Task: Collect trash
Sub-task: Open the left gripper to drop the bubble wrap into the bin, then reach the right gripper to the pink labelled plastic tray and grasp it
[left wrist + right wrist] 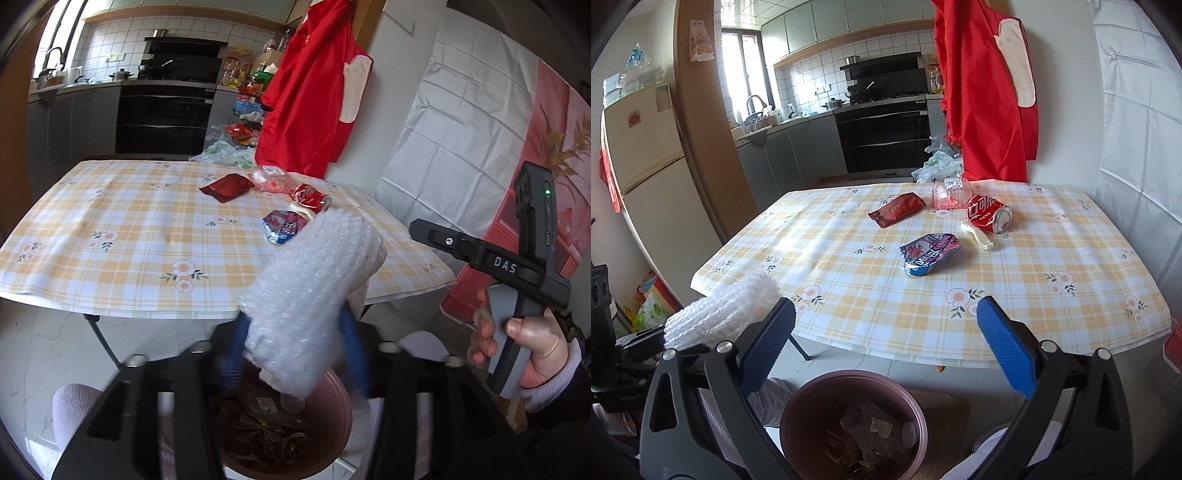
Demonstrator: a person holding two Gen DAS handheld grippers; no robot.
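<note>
A roll of bubble wrap (314, 291) hangs between the blue fingers (354, 354) of the left tool (295, 369), its long axis slanting from upper right down to lower left. Its lower end sits directly above the open mouth of a brown trash bin (340, 406) on the floor, which already holds crumpled paper and wrappers. The fingers are blurred, and it cannot be told whether they press the roll or have let it go.

The right tool (886, 339) has its fingers (1004, 350) spread wide apart with nothing between them. It points across the near edge of the worktop (1015, 266), with the same bin below it.

Ahead of it on the worktop lie the remaining pieces: a blue foil lid (929, 254) nearest, then a white spoon (977, 234), a crushed red can (988, 218), a dark red wrapper (897, 209) and a clear plastic box (951, 194). The right tool looks better placed to reach them.
</note>
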